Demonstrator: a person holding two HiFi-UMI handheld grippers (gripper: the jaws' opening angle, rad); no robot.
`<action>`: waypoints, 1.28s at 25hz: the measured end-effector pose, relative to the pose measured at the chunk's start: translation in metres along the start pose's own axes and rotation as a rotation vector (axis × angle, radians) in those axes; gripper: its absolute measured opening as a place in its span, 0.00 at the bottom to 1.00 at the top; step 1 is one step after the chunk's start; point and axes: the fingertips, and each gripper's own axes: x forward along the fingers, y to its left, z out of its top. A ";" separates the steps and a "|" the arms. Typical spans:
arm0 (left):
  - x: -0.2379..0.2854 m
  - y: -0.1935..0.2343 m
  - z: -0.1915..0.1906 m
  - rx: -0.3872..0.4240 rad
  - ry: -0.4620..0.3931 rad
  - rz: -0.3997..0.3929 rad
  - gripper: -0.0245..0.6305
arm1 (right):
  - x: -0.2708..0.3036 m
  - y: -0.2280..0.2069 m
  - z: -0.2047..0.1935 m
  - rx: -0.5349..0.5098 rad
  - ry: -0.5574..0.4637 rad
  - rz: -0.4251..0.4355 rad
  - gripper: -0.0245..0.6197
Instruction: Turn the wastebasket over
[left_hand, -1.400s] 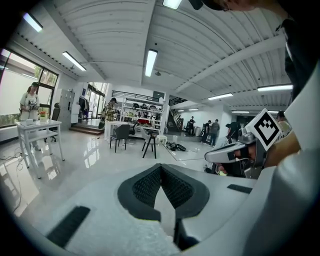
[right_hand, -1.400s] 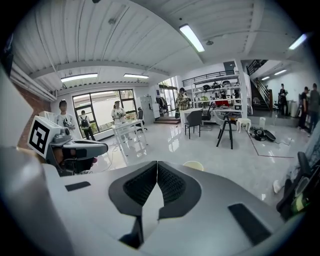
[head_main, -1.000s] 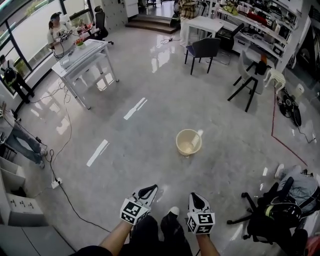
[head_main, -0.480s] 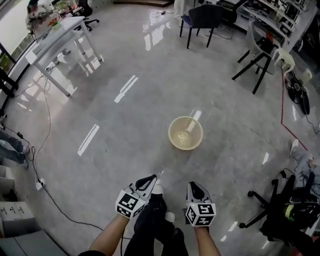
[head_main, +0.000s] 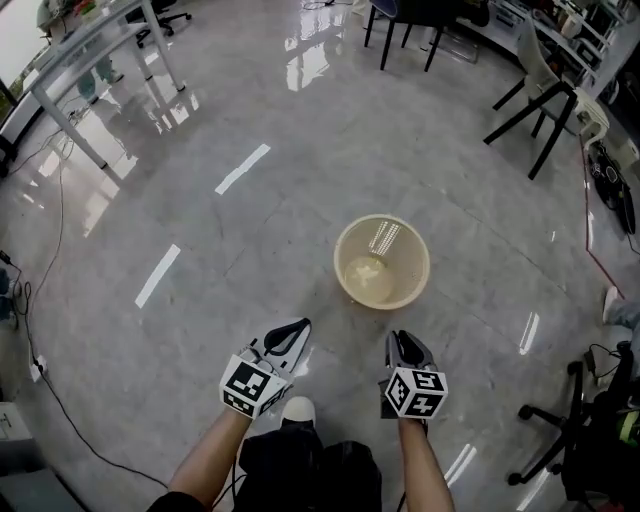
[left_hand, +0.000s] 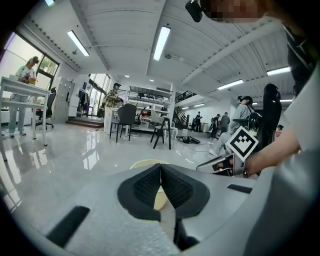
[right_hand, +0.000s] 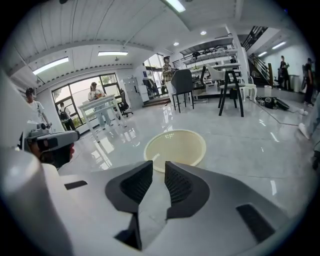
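Seen from above, a glossy grey floor (head_main: 300, 130) fills the scene. A pale bench (head_main: 80, 45) stands at the upper left, and two white strips (head_main: 158, 275) lie on the floor nearby. Low in the head view, the person's bare forearms reach forward, one gripper in each hand. The left gripper (head_main: 292, 333) is closed, its dark pads pressed together with nothing between them; its own view (left_hand: 161, 167) confirms this. Ahead of both grippers, slightly nearer the right one, the wastebasket (head_main: 405, 262) stands upright on the floor with its mouth facing up. It is round and cream-coloured, and neither gripper touches it. In the right gripper view its rim (right_hand: 175, 147) shows just beyond the jaws. The right gripper (head_main: 403, 345) has just been opening; a narrow gap separates its pads (right_hand: 137, 182), and nothing is between them. Dark chairs (head_main: 545, 100) stand at the upper right, and a black office chair (head_main: 560, 450) sits at the lower right.
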 end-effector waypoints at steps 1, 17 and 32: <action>0.009 0.005 -0.011 0.012 -0.010 -0.002 0.05 | 0.015 -0.010 -0.007 0.002 -0.008 -0.006 0.13; 0.048 0.020 -0.092 0.107 -0.046 -0.025 0.05 | 0.128 -0.108 -0.043 0.583 -0.093 0.050 0.24; -0.010 0.043 -0.116 0.096 -0.051 0.089 0.05 | 0.129 -0.048 -0.030 0.476 -0.054 0.181 0.15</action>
